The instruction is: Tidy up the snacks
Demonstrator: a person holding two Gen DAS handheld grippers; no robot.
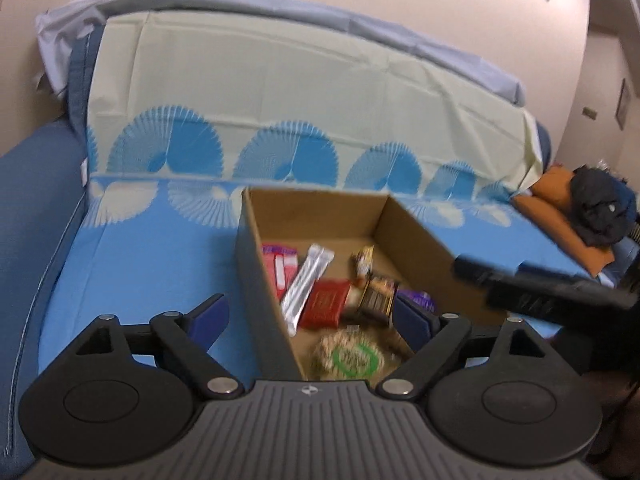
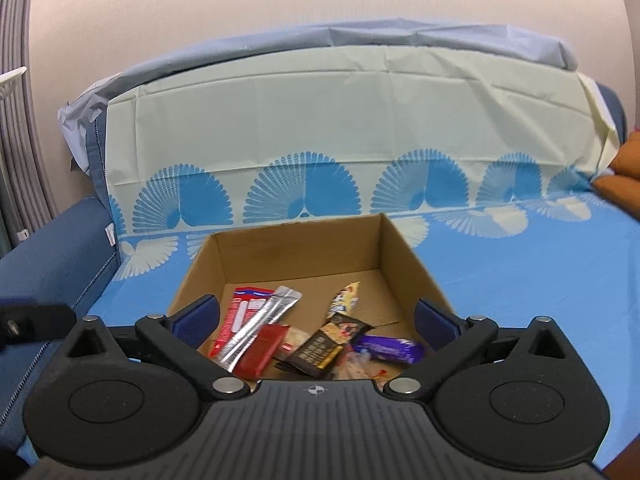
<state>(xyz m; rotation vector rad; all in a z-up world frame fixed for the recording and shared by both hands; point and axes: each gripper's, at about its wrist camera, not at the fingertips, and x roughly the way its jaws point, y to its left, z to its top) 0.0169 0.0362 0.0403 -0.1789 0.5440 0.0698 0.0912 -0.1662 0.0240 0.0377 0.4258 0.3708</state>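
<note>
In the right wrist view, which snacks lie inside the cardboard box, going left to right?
red and white packet → silver stick sachet → yellow wrapped snack → purple wrapper. The overlapping red and dark brown packs are left out.

I count one cardboard box (image 2: pixel 304 248) on the blue sheet (image 2: pixel 540 264). Inside it I make out about seven snacks, though the heap nearest me is blurred. There is one red-and-white packet (image 2: pixel 240 312), one silver stick pack (image 2: pixel 264 320), one red wrapper (image 2: pixel 264 348), one yellow-and-white wrapper (image 2: pixel 344 300), one dark brown bar (image 2: pixel 324 350) and one purple wrapper (image 2: pixel 390 348). My left camera adds one pale bag with a green ring (image 1: pixel 352 354). I have two grippers: left (image 1: pixel 310 316) and right (image 2: pixel 316 320). One orange cushion (image 1: pixel 560 196) carries one dark bundle (image 1: pixel 600 208).
</note>
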